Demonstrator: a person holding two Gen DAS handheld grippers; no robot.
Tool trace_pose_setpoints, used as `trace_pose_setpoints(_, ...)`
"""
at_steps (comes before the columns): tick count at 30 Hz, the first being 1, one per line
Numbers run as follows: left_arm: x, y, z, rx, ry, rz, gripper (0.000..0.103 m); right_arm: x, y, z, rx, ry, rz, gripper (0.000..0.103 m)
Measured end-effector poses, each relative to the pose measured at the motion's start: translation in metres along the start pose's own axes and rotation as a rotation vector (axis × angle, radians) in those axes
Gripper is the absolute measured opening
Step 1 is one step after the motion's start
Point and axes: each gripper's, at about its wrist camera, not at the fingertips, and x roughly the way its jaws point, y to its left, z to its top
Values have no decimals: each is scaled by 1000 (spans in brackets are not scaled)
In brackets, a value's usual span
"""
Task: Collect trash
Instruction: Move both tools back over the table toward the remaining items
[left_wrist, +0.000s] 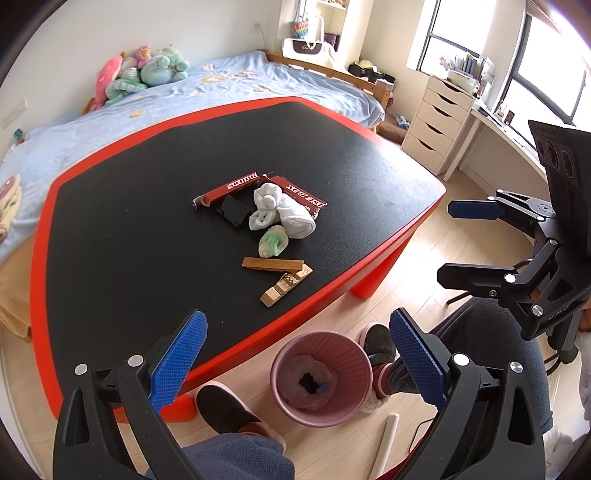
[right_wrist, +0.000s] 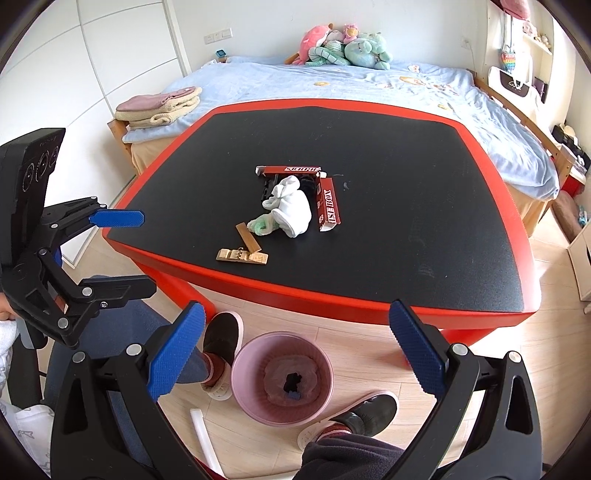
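- Both grippers, left gripper (left_wrist: 297, 360) and right gripper (right_wrist: 297, 354), hang spread wide and empty above the pink bin (right_wrist: 282, 378).
- Trash pile (left_wrist: 271, 214) waits mid-table (left_wrist: 147, 184); best approach: reach forward and pinch one loose item squarely, likely the wooden strip (left_wrist: 272, 264).

The black-topped, red-rimmed desk (right_wrist: 406, 229) is bare around its edges — the clutter sits bunched at its centre: a torn red cardboard box (right_wrist: 328, 206), a white rolled cloth (right_wrist: 293, 212) and pale wooden pieces (right_wrist: 242, 255) toward 7 o'clock of the heap. The round pink ribbed waste bin (right_wrist: 258, 354) stands on the floor just off the near desk edge, mouth unobstructed, with a dark slipper (right_wrist: 221, 338) at its 9 o'clock and another (right_wrist: 373, 410) at 4 o'clock.
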Motion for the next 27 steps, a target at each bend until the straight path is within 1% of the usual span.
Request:
trace_pose_setpoints(7, 24, 11, 18, 7, 32, -32, 95, 23, -15, 22, 0, 13, -4, 98)
trace_pose_setpoints(15, 56, 26, 33, 1, 72, -60, 95, 54, -29, 39, 5, 42, -8, 98)
trace_pose_setpoints(22, 83, 33, 36, 4, 115, -69, 95, 78, -40, 43, 20, 68, -1, 98)
trace_pose_setpoints(27, 96, 35, 34, -1, 134, -78, 95, 91, -43, 44, 18, 86, 2, 98)
